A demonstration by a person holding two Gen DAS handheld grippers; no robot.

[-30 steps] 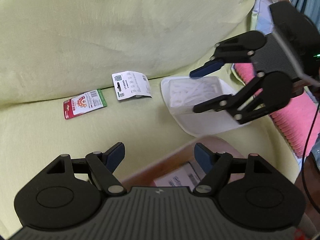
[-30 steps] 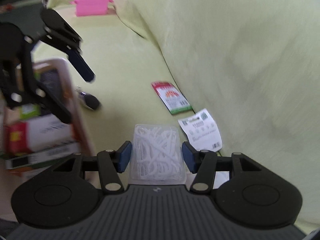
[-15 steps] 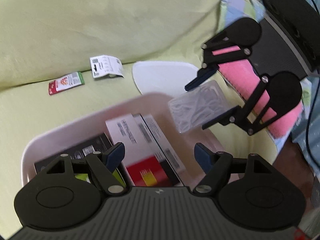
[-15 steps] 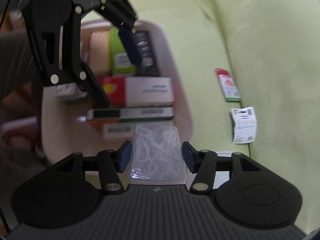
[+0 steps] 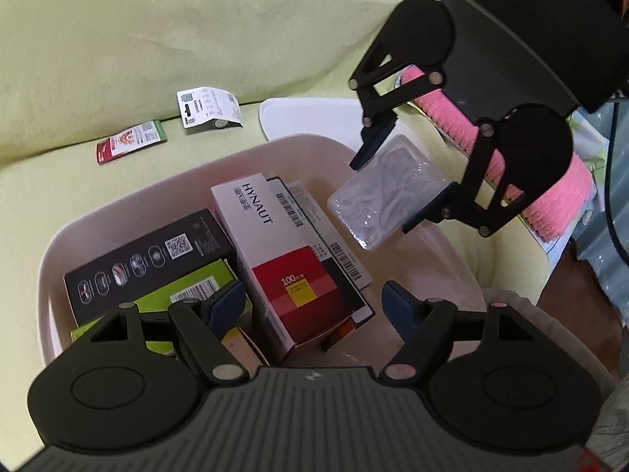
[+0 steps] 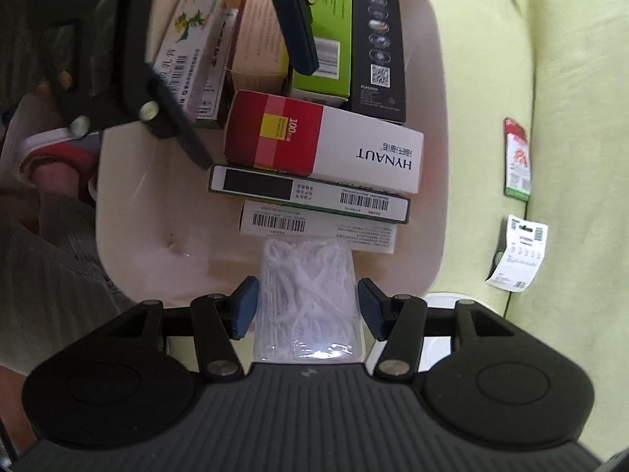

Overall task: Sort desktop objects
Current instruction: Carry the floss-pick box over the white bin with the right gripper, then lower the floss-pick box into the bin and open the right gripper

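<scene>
**Clear box of floss picks held over the bin**

Clear plastic box of white floss picks (image 6: 308, 295) sits between the blue pads of my right gripper (image 6: 306, 306), clamped on both long sides and tilted slightly downward. In the left wrist view the same box (image 5: 383, 200) hangs above the near-right corner of the pale pink plastic storage bin (image 5: 452, 251), apart from the contents below.

My left gripper (image 5: 314, 306) stands with its jaws apart, holding nothing, low over the bin's near edge.

Inside the bin lie several cartons, packed close:
- a white-and-red carton marked HYNAUT (image 6: 326, 143), resting on two flat barcoded cartons (image 6: 314, 196);
- a black carton with a QR code (image 6: 379, 59) against the far wall;
- a lime-green carton (image 6: 326, 51) just beside the black one;
- further cartons behind, partly hidden by my left gripper's arm.

Outside the bin, on the yellow-green sofa cover (image 5: 157, 39), lie a red-and-green flat packet (image 5: 129, 143) and a white labelled card packet (image 5: 208, 112), near each other. A white lid (image 5: 310, 118) lies just beyond the bin's far rim.
</scene>
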